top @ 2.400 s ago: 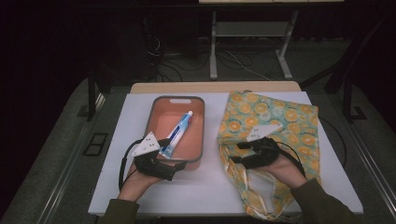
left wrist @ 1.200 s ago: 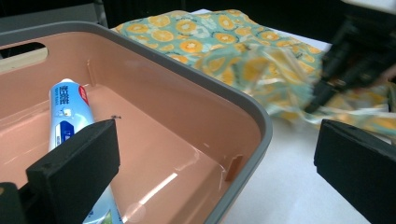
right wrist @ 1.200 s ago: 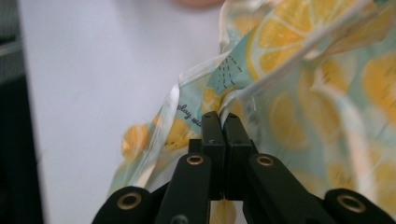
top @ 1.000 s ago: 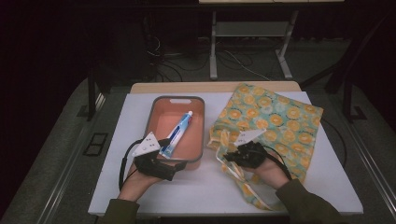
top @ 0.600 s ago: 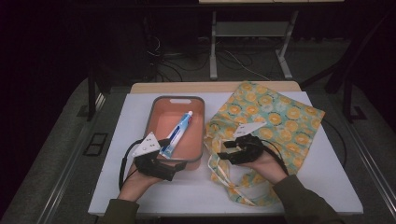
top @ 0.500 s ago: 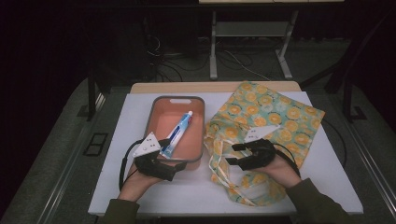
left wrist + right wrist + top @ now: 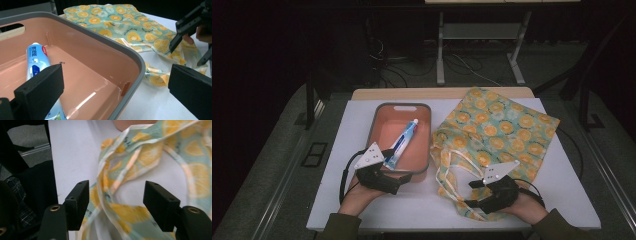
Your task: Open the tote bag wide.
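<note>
Right gripper (image 7: 475, 192) slid back toward the table's near edge; its jaws had just been opening and stood wide, bag (image 7: 497, 132) handles lying loose between them, nothing gripped. Bag stayed bunched against the tub (image 7: 426, 142). Left gripper (image 7: 398, 165) unmoved, jaws wide astride the tub's near rim. Toothpaste tube (image 7: 402, 142) partly hidden behind it.

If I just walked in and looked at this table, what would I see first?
Probably the bright bag with orange slices printed on it, lying flat on the right side of the white table with its straps bunched at the near end. Next to it, in the middle, sits a pink tub with a blue and white tube inside. The right gripper rests over the straps, its fingers apart.
</note>
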Motion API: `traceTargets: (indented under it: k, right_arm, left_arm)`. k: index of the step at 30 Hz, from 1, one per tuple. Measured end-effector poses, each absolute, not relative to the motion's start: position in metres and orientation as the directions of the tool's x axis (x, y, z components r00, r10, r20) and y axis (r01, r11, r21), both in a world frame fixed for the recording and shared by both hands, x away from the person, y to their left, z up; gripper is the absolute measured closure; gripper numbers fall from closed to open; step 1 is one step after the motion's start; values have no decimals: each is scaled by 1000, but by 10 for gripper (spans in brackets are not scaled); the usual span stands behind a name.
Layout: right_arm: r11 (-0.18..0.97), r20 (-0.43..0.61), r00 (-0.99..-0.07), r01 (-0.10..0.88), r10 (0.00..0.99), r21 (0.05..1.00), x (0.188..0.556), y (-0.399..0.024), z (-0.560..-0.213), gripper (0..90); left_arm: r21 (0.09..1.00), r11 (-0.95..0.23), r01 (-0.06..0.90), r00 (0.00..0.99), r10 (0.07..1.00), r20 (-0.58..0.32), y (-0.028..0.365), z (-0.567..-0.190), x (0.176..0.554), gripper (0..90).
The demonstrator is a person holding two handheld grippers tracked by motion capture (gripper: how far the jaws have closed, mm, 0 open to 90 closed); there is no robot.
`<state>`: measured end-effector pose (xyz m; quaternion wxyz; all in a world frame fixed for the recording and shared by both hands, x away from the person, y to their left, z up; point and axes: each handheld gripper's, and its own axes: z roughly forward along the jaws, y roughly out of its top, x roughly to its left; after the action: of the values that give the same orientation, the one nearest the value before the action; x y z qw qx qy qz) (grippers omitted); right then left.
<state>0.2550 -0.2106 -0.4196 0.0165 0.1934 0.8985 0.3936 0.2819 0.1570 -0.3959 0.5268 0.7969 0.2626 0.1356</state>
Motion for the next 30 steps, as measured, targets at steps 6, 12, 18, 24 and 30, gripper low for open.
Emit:
traceTargets:
  k: [6,12,18,24,30]
  right_arm:
    - [653,114,-939,310,325,692,254,-196,-430,482]
    - [674,124,-945,304,303,673,255,-193,-435,776]
    - [656,132,-946,301,296,692,257,-196,-430,886]
    - [544,108,-924,307,366,781,266,-219,-403,890]
    - [395,103,-852,341,514,853,293,-265,-375,893]
  left_arm:
    - [912,-304,275,826,560,-62,158,-396,282,0]
    - [914,-298,277,824,563,-66,158,-396,282,0]
    - [914,-299,276,823,564,-64,157,-396,282,0]
    - [914,-299,275,823,564,-63,157,-396,282,0]
    - [914,-300,274,823,565,-62,157,-396,282,0]
